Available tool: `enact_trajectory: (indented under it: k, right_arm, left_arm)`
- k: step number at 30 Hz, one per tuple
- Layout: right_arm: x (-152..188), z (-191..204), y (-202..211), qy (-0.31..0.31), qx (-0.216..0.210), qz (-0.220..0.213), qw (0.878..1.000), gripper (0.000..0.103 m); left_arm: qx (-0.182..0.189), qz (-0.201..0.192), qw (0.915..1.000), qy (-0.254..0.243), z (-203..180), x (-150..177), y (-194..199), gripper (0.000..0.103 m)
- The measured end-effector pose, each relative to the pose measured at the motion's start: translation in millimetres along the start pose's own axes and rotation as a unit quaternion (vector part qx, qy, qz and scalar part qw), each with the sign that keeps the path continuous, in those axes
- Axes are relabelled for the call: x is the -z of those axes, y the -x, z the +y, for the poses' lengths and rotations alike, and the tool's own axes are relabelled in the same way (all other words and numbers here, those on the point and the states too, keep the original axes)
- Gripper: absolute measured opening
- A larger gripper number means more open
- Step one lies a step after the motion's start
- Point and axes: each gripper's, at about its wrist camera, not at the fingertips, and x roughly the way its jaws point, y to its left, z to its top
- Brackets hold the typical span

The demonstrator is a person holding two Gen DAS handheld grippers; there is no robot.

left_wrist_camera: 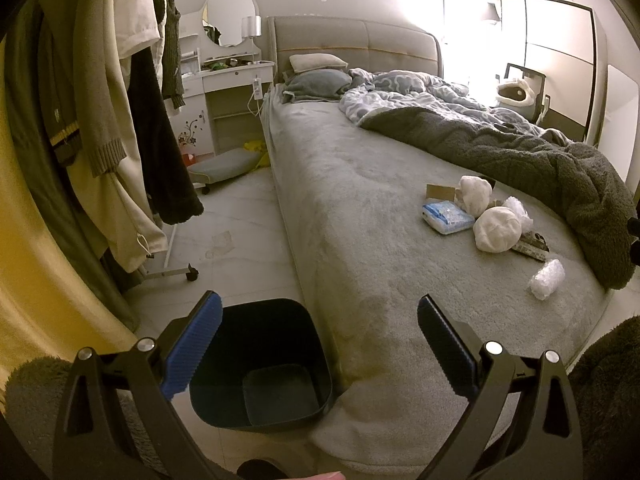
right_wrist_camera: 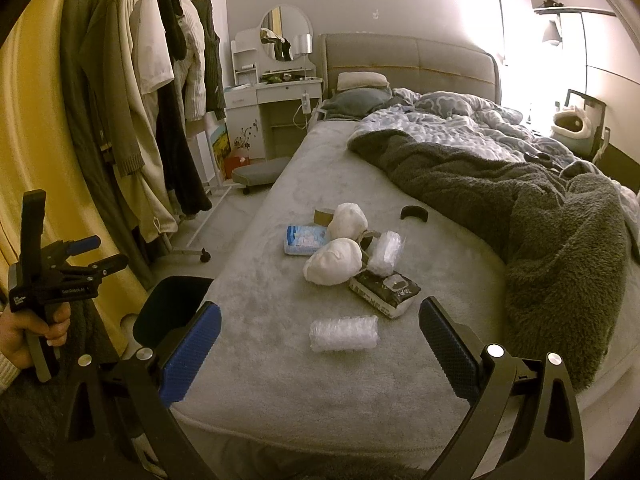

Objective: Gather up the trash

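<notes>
A dark, empty trash bin [left_wrist_camera: 260, 364] stands on the floor against the bed's near corner, and my open left gripper [left_wrist_camera: 320, 320] hangs just above it. Trash lies on the grey bed [right_wrist_camera: 248, 372]: a bubble-wrap roll [right_wrist_camera: 344, 333], two white crumpled wads [right_wrist_camera: 334, 266], a blue tissue pack [right_wrist_camera: 305, 239], a dark packet [right_wrist_camera: 386, 290] and more bubble wrap [right_wrist_camera: 385, 252]. My right gripper [right_wrist_camera: 320, 310] is open over the bed's foot, just short of the bubble-wrap roll, holding nothing. A hand holds the left gripper [right_wrist_camera: 100, 254] at the left, above the bin [right_wrist_camera: 172, 304].
A rumpled dark grey blanket [right_wrist_camera: 560, 232] covers the bed's right side. A small black curved object [right_wrist_camera: 414, 213] lies near it. Hanging clothes on a wheeled rack [left_wrist_camera: 120, 120] crowd the left. A white dressing table [left_wrist_camera: 236, 76] and low cushion stool [left_wrist_camera: 228, 164] stand beyond.
</notes>
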Motion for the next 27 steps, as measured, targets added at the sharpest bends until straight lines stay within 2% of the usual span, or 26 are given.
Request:
enact_trajectory:
  k: [23, 27]
  right_arm:
    - [-5.3, -3.5, 1.7, 0.001, 0.000, 0.003, 1.000, 0.100]
    - [3.3, 2.4, -9.4, 0.002, 0.000, 0.004, 1.000, 0.100]
  left_arm:
    - [0.000, 0.003, 1.0000, 0.001, 0.0, -0.1, -0.5, 0.100]
    - [0.000, 0.003, 1.0000, 0.001, -0.1, 0.1, -0.3, 0.100]
